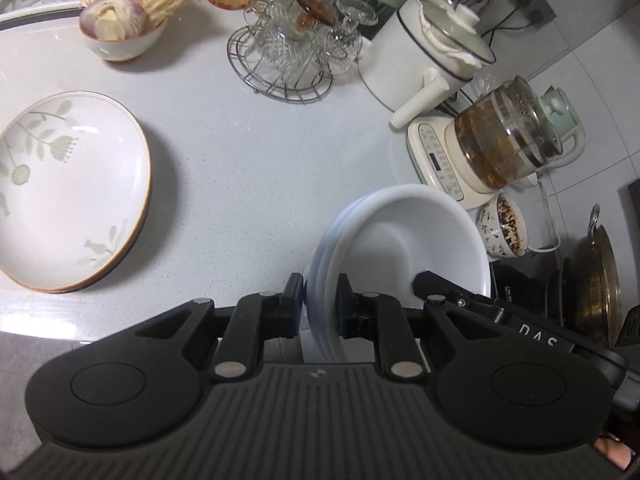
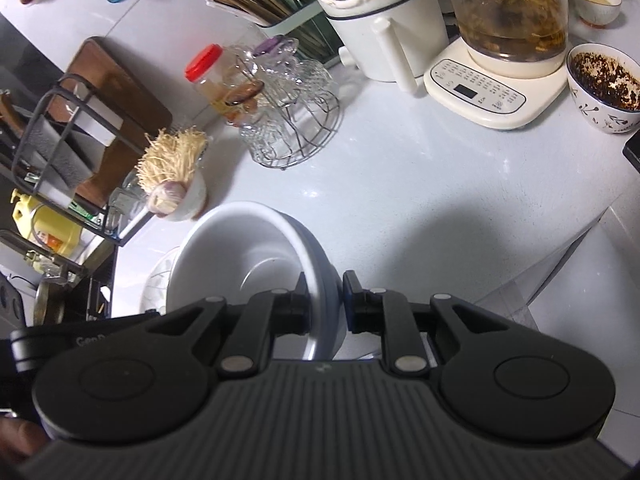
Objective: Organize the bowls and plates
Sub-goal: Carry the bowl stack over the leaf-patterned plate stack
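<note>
A nested stack of white bowls point(image 1: 404, 240) hangs tilted above the grey counter, held from two sides. My left gripper point(image 1: 320, 292) is shut on the stack's near rim, one pad outside and one inside. My right gripper point(image 2: 327, 286) is shut on the opposite rim of the same bowls point(image 2: 244, 256). The right gripper's black housing point(image 1: 520, 320) shows at the bowls' far side in the left wrist view. A stack of cream plates with a green leaf pattern point(image 1: 72, 192) lies flat on the counter to the left. Part of these plates point(image 2: 158, 286) peeks out behind the bowls in the right wrist view.
At the counter's back stand a wire rack of glass cups point(image 1: 288, 56), a white lidded pot point(image 1: 432, 52), a glass kettle on its base point(image 1: 508, 136) and a small bowl of garlic point(image 1: 120, 36). A patterned cup of dark flakes point(image 1: 504, 228) and a metal pan point(image 1: 592, 280) sit right. A cutting-board rack point(image 2: 80, 128) stands by the counter's edge.
</note>
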### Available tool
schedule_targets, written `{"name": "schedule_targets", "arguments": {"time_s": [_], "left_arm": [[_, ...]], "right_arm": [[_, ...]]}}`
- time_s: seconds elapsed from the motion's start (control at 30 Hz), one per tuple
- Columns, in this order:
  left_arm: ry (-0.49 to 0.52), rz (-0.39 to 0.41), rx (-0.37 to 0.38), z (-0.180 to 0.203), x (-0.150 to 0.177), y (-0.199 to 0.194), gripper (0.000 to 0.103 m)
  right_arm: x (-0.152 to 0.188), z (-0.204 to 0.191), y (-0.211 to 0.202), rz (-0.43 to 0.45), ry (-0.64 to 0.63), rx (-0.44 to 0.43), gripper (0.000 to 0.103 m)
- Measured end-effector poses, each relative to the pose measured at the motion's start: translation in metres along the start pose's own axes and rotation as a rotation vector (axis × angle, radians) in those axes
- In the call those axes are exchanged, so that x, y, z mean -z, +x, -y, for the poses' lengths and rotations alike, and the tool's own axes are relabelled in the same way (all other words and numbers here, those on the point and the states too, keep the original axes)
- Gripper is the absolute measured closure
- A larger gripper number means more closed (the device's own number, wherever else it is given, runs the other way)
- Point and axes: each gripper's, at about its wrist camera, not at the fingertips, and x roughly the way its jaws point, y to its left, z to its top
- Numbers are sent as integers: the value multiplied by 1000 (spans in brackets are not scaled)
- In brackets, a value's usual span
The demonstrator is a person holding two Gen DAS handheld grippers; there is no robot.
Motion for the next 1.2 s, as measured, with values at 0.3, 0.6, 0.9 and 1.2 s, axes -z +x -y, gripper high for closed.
{"name": "schedule_targets", "arguments": {"time_s": [0.3, 0.6, 0.9, 1.2], "left_arm": [[-24, 42, 15, -16, 1, -32, 84], [-34, 81, 22, -45, -14, -60, 84], [-57, 114, 23, -91, -34, -83, 84], [-103, 136, 21, -146, -56, -95, 83]], "right_arm": [[2, -27, -9, 27, -38, -27, 84], [3, -65, -3, 46, -55, -50, 84], [4, -111, 18, 49, -96, -70, 84], [1, -161, 54, 18, -138, -90, 84]]}}
